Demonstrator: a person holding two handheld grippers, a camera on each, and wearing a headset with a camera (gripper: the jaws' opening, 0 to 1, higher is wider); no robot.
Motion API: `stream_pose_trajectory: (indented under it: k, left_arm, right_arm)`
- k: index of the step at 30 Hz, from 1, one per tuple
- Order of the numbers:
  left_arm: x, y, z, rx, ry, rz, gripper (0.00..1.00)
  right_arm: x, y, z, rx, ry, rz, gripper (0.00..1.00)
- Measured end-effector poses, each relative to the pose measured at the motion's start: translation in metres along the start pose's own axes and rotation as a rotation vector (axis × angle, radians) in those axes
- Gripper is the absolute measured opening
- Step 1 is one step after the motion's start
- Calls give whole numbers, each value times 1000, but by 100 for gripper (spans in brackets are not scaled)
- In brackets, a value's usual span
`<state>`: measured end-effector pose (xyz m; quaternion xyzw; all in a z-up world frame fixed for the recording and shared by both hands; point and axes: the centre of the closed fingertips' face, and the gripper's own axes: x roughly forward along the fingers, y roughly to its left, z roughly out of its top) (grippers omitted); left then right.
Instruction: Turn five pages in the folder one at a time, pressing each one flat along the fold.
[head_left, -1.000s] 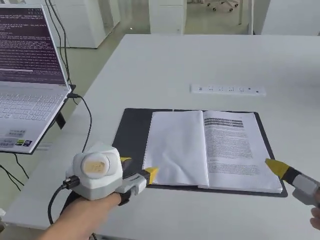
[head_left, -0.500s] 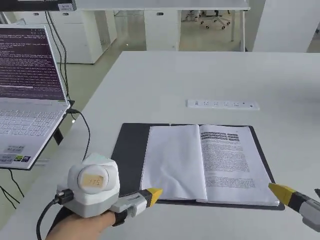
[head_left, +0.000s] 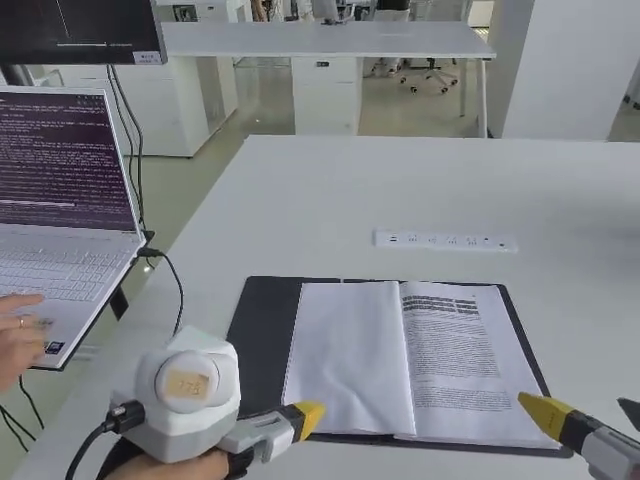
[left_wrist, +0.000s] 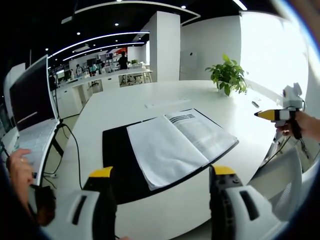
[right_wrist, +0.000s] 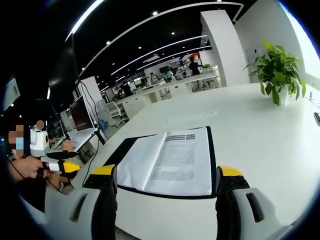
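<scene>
Folder (head_left: 262, 330) — matte black, white pages (head_left: 345, 350) flat — untouched, apparently; left gripper (left_wrist: 162, 171) and right gripper (right_wrist: 166, 170) both splayed.

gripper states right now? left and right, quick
left gripper: open, holding nothing.
right gripper: open, holding nothing.

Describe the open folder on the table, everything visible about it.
The folder has a black, stiff-looking cover and lies open and flat on the white table, near its front edge. White sheets sit inside, parted at a centre fold: the left page looks blank, the right page carries printed text under a dark heading band. The left gripper and right gripper hover short of it, jaws apart, touching nothing.
</scene>
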<state>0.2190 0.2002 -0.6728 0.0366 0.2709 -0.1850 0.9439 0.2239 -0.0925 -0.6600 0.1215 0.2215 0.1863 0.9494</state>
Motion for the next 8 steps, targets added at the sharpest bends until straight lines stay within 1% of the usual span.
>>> stream_pose_trajectory:
  k: [4,6,8]
  left_arm:
    - [3,-3,-3,-2,2,-6,76]
    - [4,-4,-5,-2,8,-5,76]
    - [5,-4,-7,-3,10,-8,75]
  right_arm:
    - [5,1,-8,-30,21,1,80]
    - [8,-3,-14,-31,20,0,80]
    - [10,-2,-17,-35,26,5,79]
